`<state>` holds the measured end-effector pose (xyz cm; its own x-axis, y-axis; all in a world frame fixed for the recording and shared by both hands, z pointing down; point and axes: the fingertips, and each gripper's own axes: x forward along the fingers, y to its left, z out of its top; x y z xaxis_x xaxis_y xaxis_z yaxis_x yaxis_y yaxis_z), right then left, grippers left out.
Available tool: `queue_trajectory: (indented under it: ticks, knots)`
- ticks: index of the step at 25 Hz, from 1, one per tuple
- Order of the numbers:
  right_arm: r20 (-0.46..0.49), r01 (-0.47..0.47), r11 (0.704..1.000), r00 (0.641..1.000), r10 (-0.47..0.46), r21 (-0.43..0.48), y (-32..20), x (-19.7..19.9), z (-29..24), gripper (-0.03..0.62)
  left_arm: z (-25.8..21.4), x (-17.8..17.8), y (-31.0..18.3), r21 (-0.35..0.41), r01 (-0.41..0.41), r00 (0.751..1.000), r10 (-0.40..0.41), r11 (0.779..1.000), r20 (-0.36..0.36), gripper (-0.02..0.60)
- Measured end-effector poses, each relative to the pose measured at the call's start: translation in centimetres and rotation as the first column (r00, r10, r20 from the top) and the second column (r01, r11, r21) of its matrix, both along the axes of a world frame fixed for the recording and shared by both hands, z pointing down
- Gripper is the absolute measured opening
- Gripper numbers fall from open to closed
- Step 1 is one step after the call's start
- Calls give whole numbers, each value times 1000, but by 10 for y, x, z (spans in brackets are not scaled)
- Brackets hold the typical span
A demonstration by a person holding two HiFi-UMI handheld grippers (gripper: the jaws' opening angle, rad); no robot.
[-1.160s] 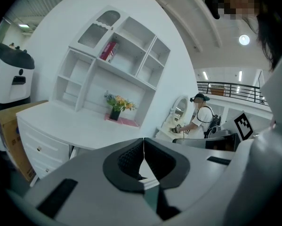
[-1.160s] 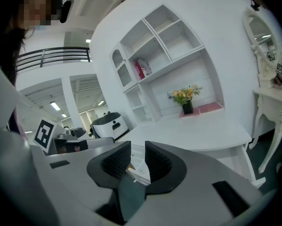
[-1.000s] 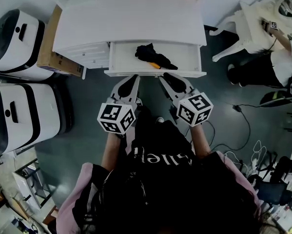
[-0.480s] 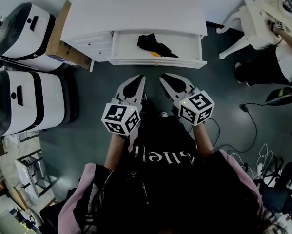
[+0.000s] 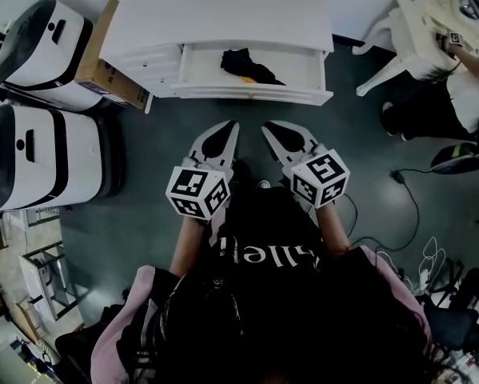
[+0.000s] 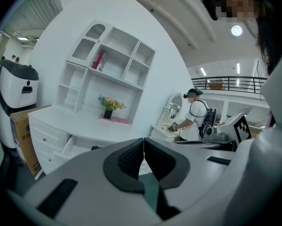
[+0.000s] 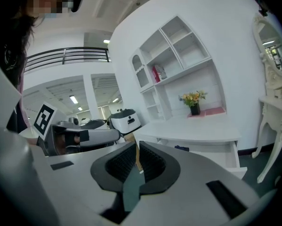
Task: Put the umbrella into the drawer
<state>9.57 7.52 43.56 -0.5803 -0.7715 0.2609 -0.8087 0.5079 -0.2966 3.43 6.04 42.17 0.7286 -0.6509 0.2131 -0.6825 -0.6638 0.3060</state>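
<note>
The umbrella, black and folded with an orange end, lies in the open drawer of the white desk. Both grippers hover over the dark floor, well short of the drawer front and pointing at it. My left gripper is shut and empty, its pads meeting. My right gripper has just been closing and is shut with nothing between its pads. The umbrella shows as a dark lump in the drawer in the right gripper view.
Two white-and-black machines and a cardboard box stand left of the desk. A white dressing table, a person and floor cables are at the right. A shelf unit with flowers tops the desk.
Both grippers have drawn back from the drawer front, so the gap of floor between them and the desk has grown. The umbrella stays in the drawer.
</note>
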Motion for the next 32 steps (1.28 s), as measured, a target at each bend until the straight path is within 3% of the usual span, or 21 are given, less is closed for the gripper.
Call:
queue_trajectory:
  ticks: [32]
  knots:
    - [-9,0,1000,1000,0,-3,27,5,-3,51,-9,12,30,31,-34,999,33,999,3,15]
